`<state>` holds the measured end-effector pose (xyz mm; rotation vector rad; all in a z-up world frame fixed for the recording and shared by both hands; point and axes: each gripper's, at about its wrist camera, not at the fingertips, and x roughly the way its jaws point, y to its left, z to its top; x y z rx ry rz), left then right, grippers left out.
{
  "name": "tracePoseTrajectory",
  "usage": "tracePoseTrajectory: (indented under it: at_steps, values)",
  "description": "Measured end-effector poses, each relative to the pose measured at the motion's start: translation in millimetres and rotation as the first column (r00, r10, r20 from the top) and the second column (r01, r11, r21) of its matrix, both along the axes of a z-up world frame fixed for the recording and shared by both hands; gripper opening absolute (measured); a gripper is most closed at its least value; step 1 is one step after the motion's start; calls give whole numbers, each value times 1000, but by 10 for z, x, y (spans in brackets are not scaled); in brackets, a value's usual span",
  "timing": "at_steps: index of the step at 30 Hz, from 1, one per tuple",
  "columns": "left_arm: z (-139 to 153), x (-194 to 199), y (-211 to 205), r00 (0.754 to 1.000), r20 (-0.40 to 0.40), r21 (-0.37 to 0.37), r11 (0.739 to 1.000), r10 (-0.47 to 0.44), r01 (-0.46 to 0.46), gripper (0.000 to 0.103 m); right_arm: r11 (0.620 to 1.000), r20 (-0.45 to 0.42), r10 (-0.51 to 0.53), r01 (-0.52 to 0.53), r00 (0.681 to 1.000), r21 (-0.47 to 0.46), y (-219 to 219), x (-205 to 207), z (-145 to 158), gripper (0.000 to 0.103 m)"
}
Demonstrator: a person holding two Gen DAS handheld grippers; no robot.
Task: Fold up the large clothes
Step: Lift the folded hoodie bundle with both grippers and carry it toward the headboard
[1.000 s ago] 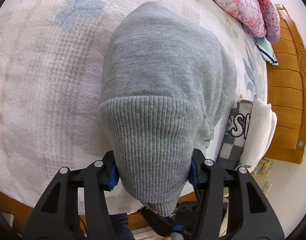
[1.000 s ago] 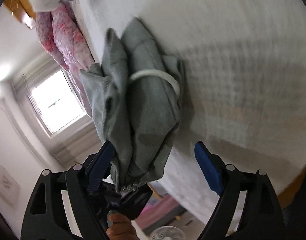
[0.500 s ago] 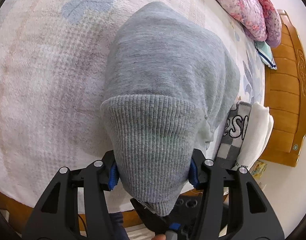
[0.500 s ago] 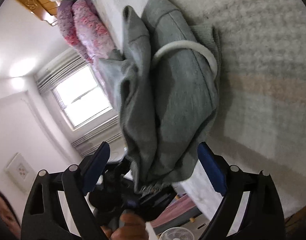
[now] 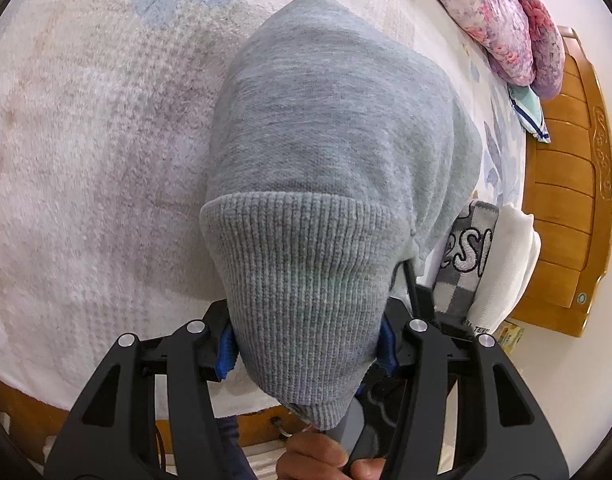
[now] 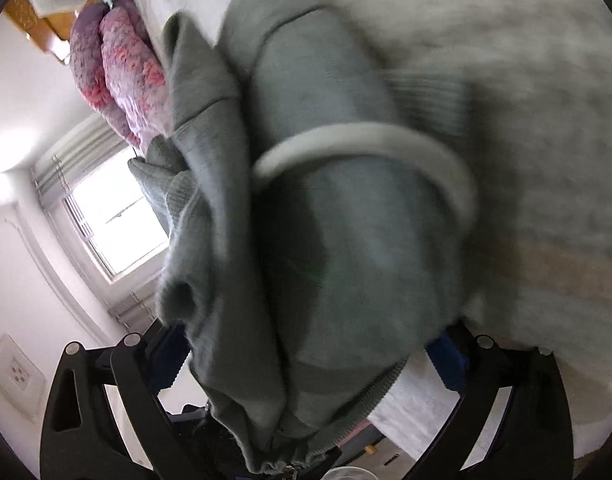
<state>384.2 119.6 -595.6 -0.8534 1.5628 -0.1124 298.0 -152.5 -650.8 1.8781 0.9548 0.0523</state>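
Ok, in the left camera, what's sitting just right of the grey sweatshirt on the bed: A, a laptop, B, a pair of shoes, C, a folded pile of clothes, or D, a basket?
C: a folded stack of clothes, one lettered grey and one white, lies beside the grey sweatshirt.

Grey fleece sweatshirt (image 5: 338, 120) with ribbed knit hem band: bunched and folded over on itself, draped across the pale textured bed cover. In the left wrist view the ribbed band (image 5: 306, 280) hangs nearest the camera, smooth fleece rising behind it. In the right wrist view, blurred, the garment (image 6: 338, 240) shows several layered folds and a white neckline trim (image 6: 370, 136) curving across the top
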Motion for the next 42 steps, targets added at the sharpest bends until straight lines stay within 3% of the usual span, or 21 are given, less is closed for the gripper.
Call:
tracePoseTrajectory:
  at_steps: [5,8,10,13,18,22,27,30,33,38,42]
  values:
    - [6,-36,71,999,-23,-35,999,37,-38,53,982,-21,134,-135,991,-134,-13,335,239,94]
    - [26,-42,67,999,-17,-18,999,33,-33,53,970,-22,167,-168,986,-175,-36,452,303,74]
    - [93,-34,42,1000,9,9,1000,11,-11,53,945,0,220,-214,975,-247,-64,530,472,54]
    - [271,-32,6,997,70,39,999,-15,12,53,889,8,312,-288,950,-356,-73,662,780,41]
    - [716,-65,-124,986,166,56,998,-32,23,52,772,31,430,-350,903,-530,-91,874,1460,37]
    - [1264,-48,-365,958,279,78,996,-64,44,52,734,102,468,-321,878,-599,-282,917,1946,37]
    - [1868,-26,-952,908,413,54,997,-77,60,52,684,188,507,-260,841,-682,-710,807,2518,37]
    - [2129,4,-1442,875,479,23,998,-64,60,52,662,242,521,-208,818,-720,-1259,835,2854,37]
    - [2286,42,-2033,834,549,4,998,-53,61,52,645,286,532,-163,797,-746,-1799,898,3007,37]
    - [2300,145,-3079,789,613,-25,998,-35,64,52,624,307,553,-140,775,-769,-2666,1063,3049,37]
    - [1945,214,-3816,801,596,-8,998,-51,70,52,640,249,547,-209,799,-739,-3276,1156,2618,37]
